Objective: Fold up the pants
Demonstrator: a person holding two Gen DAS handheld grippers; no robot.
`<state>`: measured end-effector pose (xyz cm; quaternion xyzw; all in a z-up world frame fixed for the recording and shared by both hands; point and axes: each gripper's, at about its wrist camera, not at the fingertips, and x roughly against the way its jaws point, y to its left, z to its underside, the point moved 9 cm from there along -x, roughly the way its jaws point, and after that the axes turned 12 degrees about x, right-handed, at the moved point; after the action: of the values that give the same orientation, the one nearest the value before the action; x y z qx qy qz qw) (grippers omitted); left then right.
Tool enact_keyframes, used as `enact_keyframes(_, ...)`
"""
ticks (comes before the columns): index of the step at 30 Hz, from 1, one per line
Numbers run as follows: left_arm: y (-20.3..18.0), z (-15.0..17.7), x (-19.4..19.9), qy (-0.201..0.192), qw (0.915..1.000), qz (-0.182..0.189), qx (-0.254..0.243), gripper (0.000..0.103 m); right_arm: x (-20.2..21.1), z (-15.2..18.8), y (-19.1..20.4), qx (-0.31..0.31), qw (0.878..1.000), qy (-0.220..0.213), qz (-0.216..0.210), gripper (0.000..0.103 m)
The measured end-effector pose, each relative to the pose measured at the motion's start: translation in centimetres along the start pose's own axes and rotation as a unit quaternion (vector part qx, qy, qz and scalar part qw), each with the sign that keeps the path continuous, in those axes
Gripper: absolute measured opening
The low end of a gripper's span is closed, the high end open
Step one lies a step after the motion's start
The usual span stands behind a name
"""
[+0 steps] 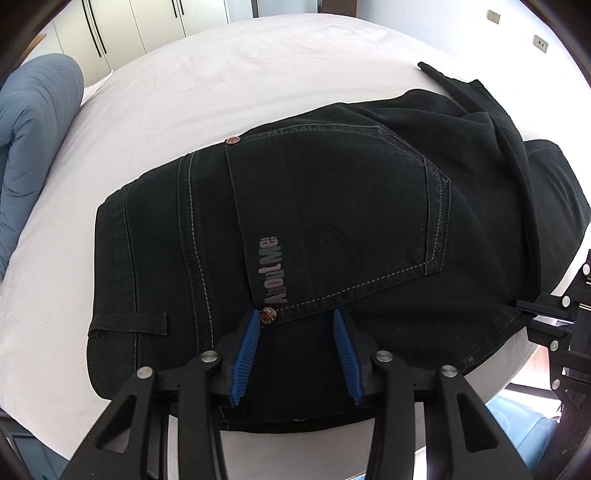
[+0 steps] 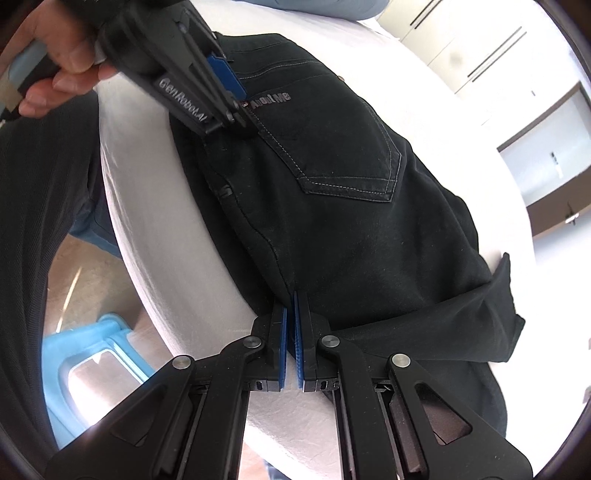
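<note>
Black pants lie on a white bed, back pocket with an "About Me" print facing up, legs folded over at the right. My left gripper is open over the waist area near the pocket's lower corner, blue pads apart above the cloth. In the right wrist view my right gripper is shut on the near edge of the pants at the bed's edge. The left gripper also shows there, at the pocket's top corner. The right gripper shows at the right edge of the left wrist view.
The white bed spreads beyond the pants. A blue-grey pillow lies at the left. White wardrobes stand behind. A light blue stool stands on the floor beside the bed. The person's hand holds the left gripper.
</note>
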<state>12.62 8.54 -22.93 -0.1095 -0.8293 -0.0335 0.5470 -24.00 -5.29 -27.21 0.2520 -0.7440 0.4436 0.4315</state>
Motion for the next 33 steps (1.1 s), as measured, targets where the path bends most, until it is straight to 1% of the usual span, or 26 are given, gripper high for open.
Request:
enact_keyframes(5, -0.5, 0.3, -0.4, 0.0, 0.9998, -0.014, -0.013, 0.044, 0.2, 0.0, 0.7, 0.027, 0.999, 0.006, 0.028, 0.003)
enact_keyframes(9, -0.1, -0.1, -0.7, 0.001, 0.9999, -0.01, -0.011, 0.045, 0.3, -0.2, 1.1, 0.048, 0.998, 0.013, 0.047, 0.003)
enact_keyframes(16, -0.6, -0.1, -1.1, -0.001, 0.9998, -0.013, -0.013, 0.046, 0.2, -0.1, 1.9, 0.069, 0.995, 0.018, 0.066, 0.003)
enact_keyframes(19, -0.5, -0.1, -1.0, -0.002, 0.9999, -0.014, -0.006, 0.046, -0.4, 0.0, 2.0, 0.069, 0.995, 0.014, 0.076, 0.006)
enact_keyframes(21, -0.3, -0.1, -0.5, -0.006, 0.9999, -0.01, 0.005, 0.046, -0.8, 0.1, 1.9, 0.054, 0.995, 0.003, 0.085, 0.006)
enact_keyframes(23, -0.1, -0.2, 0.2, -0.008, 0.9998, -0.007, 0.014, 0.045, -0.7, 0.0, 1.9, 0.054, 0.994, -0.009, 0.097, 0.006)
enact_keyframes(25, 0.2, -0.5, 1.6, -0.021, 0.9994, -0.011, 0.024, 0.045, -0.2, 0.0, 1.6, 0.046, 0.993, -0.024, 0.102, 0.006)
enact_keyframes(29, -0.8, -2.6, 5.0, -0.067, 0.9972, -0.008, 0.032, 0.046, 0.9, 0.4, 1.5, 0.037, 0.993, -0.049, 0.101, 0.008)
enact_keyframes(31, -2.1, -3.7, 5.7, -0.077, 0.9967, 0.005, 0.027, 0.047, 1.5, 0.6, 1.3, 0.018, 0.993, -0.057, 0.101, 0.016)
enact_keyframes(32, -2.9, -4.2, 5.6, -0.077, 0.9967, 0.011, 0.022, 0.05, 1.8, 0.6, 1.2, 0.01, 0.993, -0.063, 0.096, 0.028)
enact_keyframes(33, -3.8, -4.7, 5.5, -0.077, 0.9968, 0.014, 0.015, 0.05, 2.2, 0.6, 1.3, 0.003, 0.993, -0.069, 0.092, 0.056)
